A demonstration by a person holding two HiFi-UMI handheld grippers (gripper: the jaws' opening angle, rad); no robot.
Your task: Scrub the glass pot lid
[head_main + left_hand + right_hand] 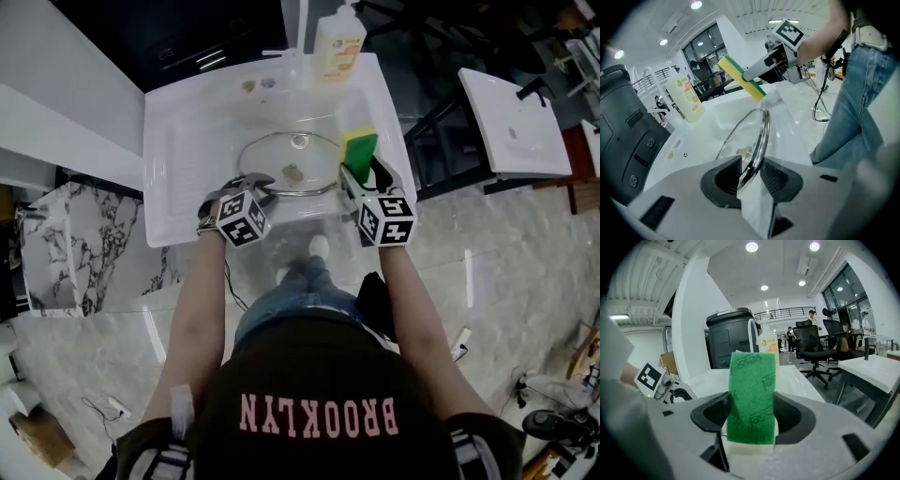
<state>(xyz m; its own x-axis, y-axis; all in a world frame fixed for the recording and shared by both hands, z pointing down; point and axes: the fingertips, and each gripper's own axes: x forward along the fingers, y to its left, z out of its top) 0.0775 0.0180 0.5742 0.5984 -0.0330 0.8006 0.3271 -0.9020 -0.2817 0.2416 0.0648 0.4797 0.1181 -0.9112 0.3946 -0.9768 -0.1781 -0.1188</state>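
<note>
**Lid pinched, sponge gripped**

The left gripper has its jaws squeezed tight on the metal rim of the glass pot lid, which is down in the white sink. The right gripper has its jaws clamped on a green-and-yellow sponge, held by the lid's right edge. A soap bottle stands behind the basin.

I stand at a white table moulded in one piece, with a flat draining part at my left and a sunken basin at my right. On the back ledge a soap bottle with an orange label stands upright, near a white tap. Two small round caps sit left of the tap. A glass lid is in the basin; whether it touches the bottom I cannot tell.
</note>
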